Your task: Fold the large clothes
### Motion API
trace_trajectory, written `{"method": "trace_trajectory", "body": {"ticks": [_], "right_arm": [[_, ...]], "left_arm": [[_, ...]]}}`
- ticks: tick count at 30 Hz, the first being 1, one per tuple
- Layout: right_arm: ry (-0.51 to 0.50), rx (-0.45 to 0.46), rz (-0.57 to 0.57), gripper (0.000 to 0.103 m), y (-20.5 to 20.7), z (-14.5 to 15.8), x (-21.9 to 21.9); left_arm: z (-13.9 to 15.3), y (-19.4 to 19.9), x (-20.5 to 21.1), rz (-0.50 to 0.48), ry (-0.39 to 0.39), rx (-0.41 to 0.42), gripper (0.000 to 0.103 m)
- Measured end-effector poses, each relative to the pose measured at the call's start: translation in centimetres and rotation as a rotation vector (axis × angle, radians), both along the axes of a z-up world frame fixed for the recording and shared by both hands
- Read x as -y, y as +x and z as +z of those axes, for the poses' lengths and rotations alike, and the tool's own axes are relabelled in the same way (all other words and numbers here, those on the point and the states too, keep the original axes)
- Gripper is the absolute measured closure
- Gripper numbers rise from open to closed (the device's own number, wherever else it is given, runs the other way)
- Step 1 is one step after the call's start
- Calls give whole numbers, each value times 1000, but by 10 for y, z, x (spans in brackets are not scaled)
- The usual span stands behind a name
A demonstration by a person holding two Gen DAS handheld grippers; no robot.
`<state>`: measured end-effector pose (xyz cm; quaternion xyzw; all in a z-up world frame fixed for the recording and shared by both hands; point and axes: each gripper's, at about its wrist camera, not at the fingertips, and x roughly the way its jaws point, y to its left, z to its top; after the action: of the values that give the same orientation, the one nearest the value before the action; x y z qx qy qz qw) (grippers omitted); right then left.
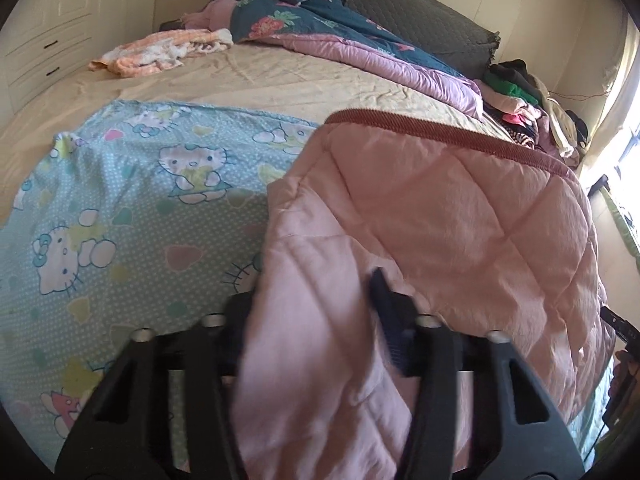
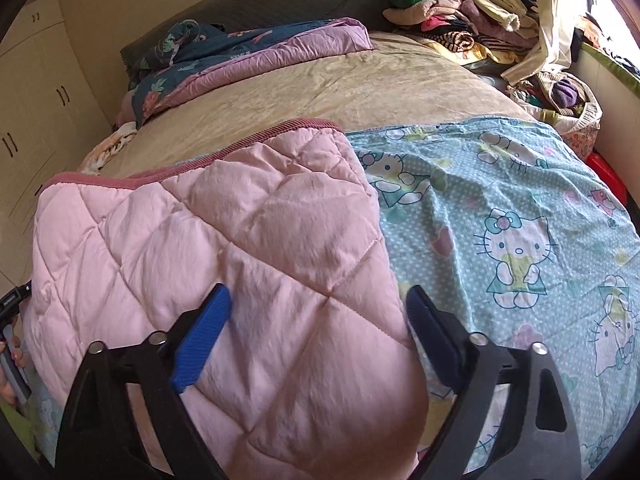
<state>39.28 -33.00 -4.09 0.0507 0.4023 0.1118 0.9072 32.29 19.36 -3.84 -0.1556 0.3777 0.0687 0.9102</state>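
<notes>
A pink quilted garment with a dark red ribbed hem lies on a light blue Hello Kitty sheet on the bed. It also shows in the right wrist view, with the sheet to its right. My left gripper has a fold of the pink fabric between its fingers; the left finger is partly hidden by cloth. My right gripper is open wide over the garment's near right edge, its blue pads on either side of the fabric.
A beige bedsheet covers the far bed. A teal floral and purple quilt lies at the headboard. A peach cloth lies far left. A pile of clothes sits at the bed's corner. White cabinets stand beside the bed.
</notes>
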Motion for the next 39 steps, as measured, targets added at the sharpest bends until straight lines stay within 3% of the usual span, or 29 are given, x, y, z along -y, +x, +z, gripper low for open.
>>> {"method": "trace_trajectory", "body": {"ticks": [1, 5, 9, 15, 20, 29, 39], "right_arm": [[-22, 25, -1, 28, -4, 2, -2], [-55, 95, 5, 69, -22, 9, -3], [-74, 194, 0, 81, -40, 29, -4], [-14, 333, -17, 83, -43, 80, -1], [-8, 355, -42, 84, -21, 97, -7], [86, 224, -155, 85, 20, 68, 6], [38, 155, -190, 85, 40, 40, 2]], "left_arm": [[2, -2, 1, -4, 9, 6, 79], [14, -14, 6, -12, 56, 49, 89], [34, -26, 9, -6, 85, 129, 92], [70, -19, 6, -6, 83, 210, 92], [85, 2, 11, 1, 124, 228, 92], [79, 33, 12, 4, 163, 206, 92], [49, 58, 11, 32, 186, 128, 92]]}}
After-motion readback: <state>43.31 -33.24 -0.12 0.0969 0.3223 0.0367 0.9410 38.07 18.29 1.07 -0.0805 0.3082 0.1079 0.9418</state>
